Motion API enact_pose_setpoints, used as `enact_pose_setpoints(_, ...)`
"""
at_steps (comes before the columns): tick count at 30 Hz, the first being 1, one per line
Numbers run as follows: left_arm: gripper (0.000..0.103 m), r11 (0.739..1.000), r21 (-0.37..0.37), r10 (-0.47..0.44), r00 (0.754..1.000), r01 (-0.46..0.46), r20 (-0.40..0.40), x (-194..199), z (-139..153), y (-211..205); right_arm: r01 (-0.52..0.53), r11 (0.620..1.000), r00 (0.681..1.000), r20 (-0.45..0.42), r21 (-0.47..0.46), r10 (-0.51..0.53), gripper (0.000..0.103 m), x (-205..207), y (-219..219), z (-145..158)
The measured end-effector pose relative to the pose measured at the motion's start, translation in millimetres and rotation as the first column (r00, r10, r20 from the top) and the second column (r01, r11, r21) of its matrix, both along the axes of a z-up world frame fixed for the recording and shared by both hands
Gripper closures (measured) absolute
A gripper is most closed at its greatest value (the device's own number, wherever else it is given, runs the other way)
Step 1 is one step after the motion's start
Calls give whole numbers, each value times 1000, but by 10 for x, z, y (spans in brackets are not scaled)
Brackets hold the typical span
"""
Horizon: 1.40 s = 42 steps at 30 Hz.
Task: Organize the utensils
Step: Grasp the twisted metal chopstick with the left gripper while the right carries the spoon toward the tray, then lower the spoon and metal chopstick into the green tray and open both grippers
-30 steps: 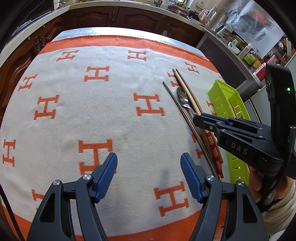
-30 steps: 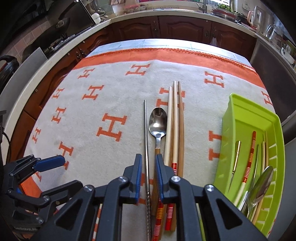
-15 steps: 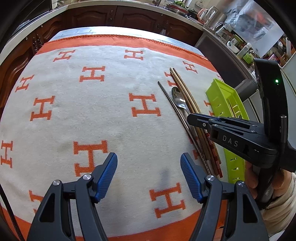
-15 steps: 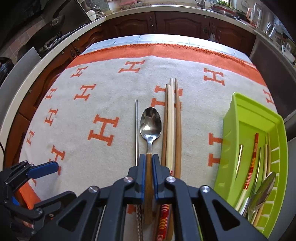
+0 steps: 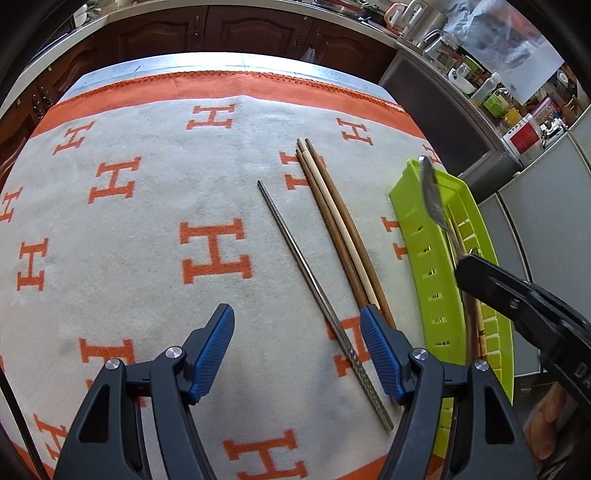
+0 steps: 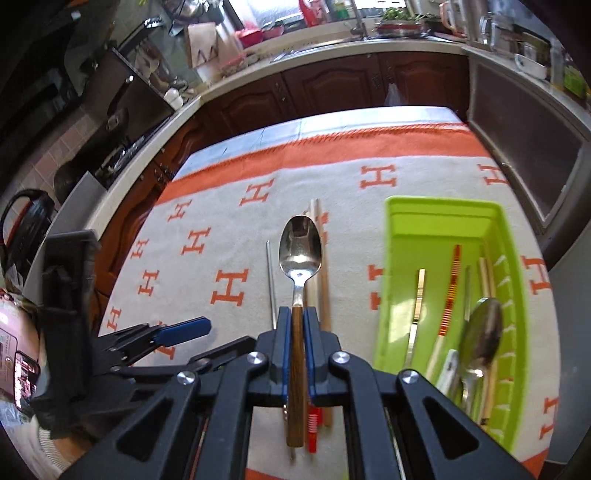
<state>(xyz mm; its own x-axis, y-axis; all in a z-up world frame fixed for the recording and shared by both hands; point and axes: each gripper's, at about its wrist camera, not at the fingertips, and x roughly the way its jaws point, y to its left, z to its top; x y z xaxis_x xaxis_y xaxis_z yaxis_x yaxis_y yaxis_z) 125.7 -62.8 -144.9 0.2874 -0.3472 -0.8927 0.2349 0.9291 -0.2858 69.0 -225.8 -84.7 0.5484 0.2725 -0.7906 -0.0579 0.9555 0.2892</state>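
My right claw (image 6: 294, 341) grips spoon (image 6: 301, 251), lifted; left claw (image 5: 297, 350) wide, idle. Next: carry spoon over tray (image 6: 443, 214), release.

Spoon (image 6: 301, 251) sits ahead of the right gripper (image 6: 297, 343), above the cloth (image 6: 229, 229). Tray (image 6: 441, 214) lies to its right, steel chopstick (image 6: 271, 284) to its left.

A cream blanket (image 5: 147, 229) patterned with orange H motifs and bordered in orange covers the table (image 6: 332, 123), whose pale bare edge shows at the far side. Dark wooden cabinets (image 6: 332, 86) run beneath a light kitchen counter (image 6: 369, 48) behind it. A potted green plant (image 6: 397, 14) sits on that counter, while jars and bottles (image 5: 491, 96) crowd the surface to the right. A dark kettle (image 6: 22, 221) stands at far left.
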Motion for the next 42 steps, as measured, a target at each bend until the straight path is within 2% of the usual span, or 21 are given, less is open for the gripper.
enact_pose_setpoints(6,34,998,56,14,1000,-12,-23,72,-104,-273,78,997,997,16,11,-78,97,-161,-313,59)
enact_pose_setpoints(13,34,983,185,-15,999,8,39,-4,-143,-480,120,993,993,-2,14,-120,97,-287,-495,-24)
enact_pose_setpoints(22,34,978,208,-28,996,9,87,-186,-156,-300,132,991,991,25,17,-132,97,-390,-536,31)
enact_pose_setpoints(28,34,982,187,-19,995,1,96,-254,-155,-193,150,988,988,35,22,-151,97,-476,-575,18)
enact_pose_setpoints(32,33,962,274,-38,994,8,103,-258,-181,-271,163,986,986,33,30,-164,97,-517,-626,-5)
enact_pose_setpoints(34,34,961,275,-38,995,10,97,-251,-180,-271,169,985,985,34,31,-170,97,-540,-654,-8)
enact_pose_setpoints(36,43,961,277,-42,995,15,93,-245,-164,-262,172,985,984,34,34,-173,97,-564,-678,-11)
enact_pose_setpoints(37,59,961,275,-46,994,18,98,-249,-145,-256,173,984,984,34,34,-174,97,-575,-692,-13)
enact_pose_setpoints(38,85,961,276,-52,994,22,101,-252,-129,-250,175,984,984,33,35,-176,97,-582,-698,-14)
enact_pose_setpoints(39,98,960,277,-57,994,28,97,-247,-122,-249,178,983,983,31,35,-179,97,-591,-720,-19)
enact_pose_setpoints(42,100,969,245,-51,996,30,79,-243,-113,-217,196,980,980,26,35,-197,97,-618,-788,-30)
